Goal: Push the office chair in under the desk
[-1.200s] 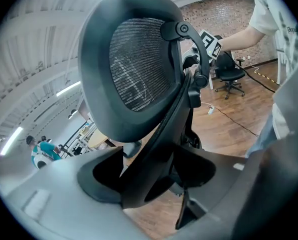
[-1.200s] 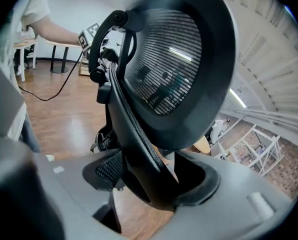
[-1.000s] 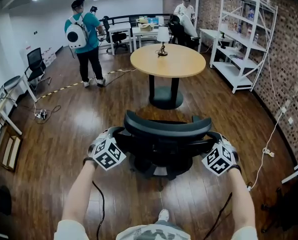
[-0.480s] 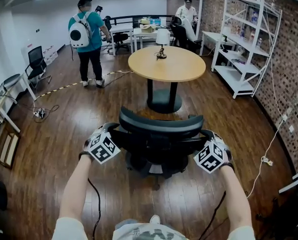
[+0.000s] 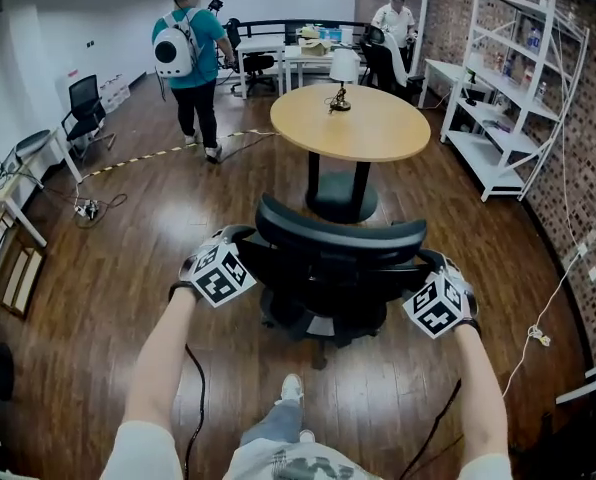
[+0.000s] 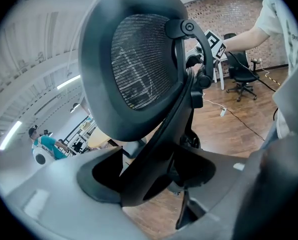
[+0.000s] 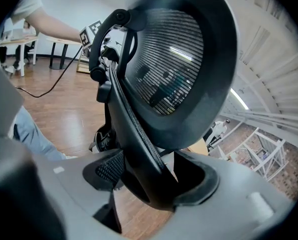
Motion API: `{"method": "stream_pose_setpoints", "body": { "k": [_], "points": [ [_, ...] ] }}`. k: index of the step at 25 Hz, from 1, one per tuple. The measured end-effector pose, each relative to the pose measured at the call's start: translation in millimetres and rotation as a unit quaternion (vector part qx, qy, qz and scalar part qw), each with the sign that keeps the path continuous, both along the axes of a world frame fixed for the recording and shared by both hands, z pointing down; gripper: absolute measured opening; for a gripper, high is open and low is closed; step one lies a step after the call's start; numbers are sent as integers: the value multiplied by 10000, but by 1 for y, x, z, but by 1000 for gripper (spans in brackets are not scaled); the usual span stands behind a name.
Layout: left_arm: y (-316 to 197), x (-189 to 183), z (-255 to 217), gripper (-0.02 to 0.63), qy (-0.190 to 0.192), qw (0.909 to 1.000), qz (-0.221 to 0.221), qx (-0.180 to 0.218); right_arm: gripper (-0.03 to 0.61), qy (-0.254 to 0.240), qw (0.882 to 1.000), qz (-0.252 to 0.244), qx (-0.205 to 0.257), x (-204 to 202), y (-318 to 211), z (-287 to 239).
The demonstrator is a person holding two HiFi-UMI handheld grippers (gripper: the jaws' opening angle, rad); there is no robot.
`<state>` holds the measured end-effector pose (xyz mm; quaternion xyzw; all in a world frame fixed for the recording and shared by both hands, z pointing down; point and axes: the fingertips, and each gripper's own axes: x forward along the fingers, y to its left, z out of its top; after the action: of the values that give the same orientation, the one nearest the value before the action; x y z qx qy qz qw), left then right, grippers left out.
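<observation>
A black mesh-backed office chair [image 5: 338, 243] stands on the wood floor just in front of me, its back toward me. Beyond it is the round wooden desk [image 5: 353, 123] on a black pedestal, with a small lamp [image 5: 343, 68] on top. My left gripper [image 5: 238, 253] is closed around the left edge of the backrest, my right gripper [image 5: 430, 268] around the right edge. In the left gripper view the chair's back frame [image 6: 159, 134] fills the gap of the left gripper [image 6: 154, 181]. The right gripper view shows the same frame [image 7: 134, 134] wedged in the right gripper [image 7: 149, 186].
A person with a white backpack [image 5: 188, 53] stands at the back left, another person [image 5: 393, 18] by the far desks. White shelving [image 5: 523, 78] lines the brick wall at right. Cables [image 5: 538, 333] lie on the floor at right, spare chairs [image 5: 83, 103] at left. My shoe [image 5: 290, 388] is behind the chair.
The chair and both grippers have moved forward toward the round desk. I have stepped after it, one foot now showing behind the chair.
</observation>
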<state>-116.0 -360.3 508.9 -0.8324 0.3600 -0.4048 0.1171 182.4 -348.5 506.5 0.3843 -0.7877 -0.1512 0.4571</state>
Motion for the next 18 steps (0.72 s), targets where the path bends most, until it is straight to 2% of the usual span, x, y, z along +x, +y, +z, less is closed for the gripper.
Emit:
{"method": "stream_pose_setpoints", "body": {
  "k": [18],
  "points": [
    [-126,20,-5,347,-5,9999,114,-81,305,94,9998,94,138,19,-125,-3]
  ]
}}
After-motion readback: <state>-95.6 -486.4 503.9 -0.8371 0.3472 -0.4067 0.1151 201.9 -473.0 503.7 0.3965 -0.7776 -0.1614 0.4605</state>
